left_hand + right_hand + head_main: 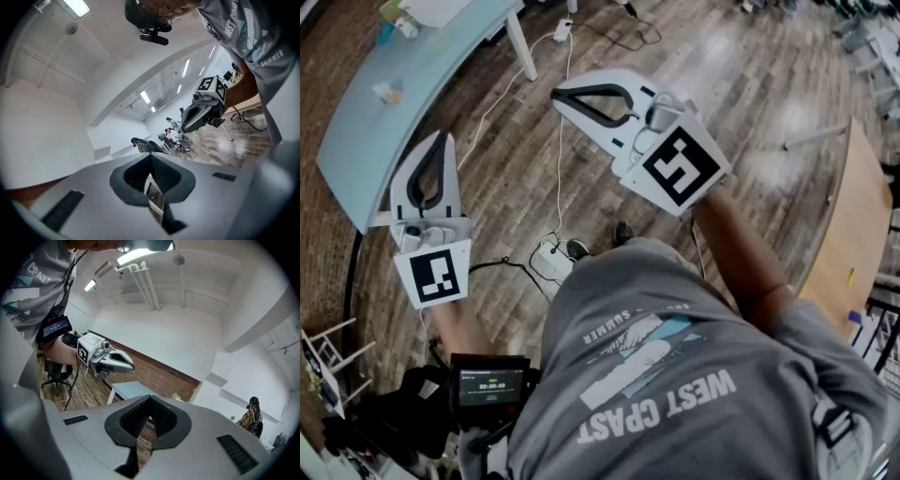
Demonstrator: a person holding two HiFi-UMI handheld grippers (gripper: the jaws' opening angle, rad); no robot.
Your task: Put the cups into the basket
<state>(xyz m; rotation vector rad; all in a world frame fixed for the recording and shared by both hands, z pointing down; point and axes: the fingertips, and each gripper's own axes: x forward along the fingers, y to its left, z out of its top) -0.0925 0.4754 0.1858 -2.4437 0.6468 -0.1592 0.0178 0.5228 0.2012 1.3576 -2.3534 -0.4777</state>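
Note:
No cup and no basket shows clearly in any view. I hold both grippers up in the air above a wooden floor. In the head view my left gripper (442, 138) points away from me toward a light blue table (384, 122), its jaws meeting at the tips with nothing between them. My right gripper (555, 94) points left, jaws together and empty. The left gripper view shows its own closed tips (151, 155) and the right gripper (183, 127) beyond. In the right gripper view its tips (150, 398) meet, with the left gripper (132, 365) ahead.
A few small items (389, 92) lie on the blue table, too small to tell apart. A wooden tabletop (853, 225) curves along the right. A power strip (548, 258) and cables lie on the floor. An office chair (54, 373) and a brick wall stand behind.

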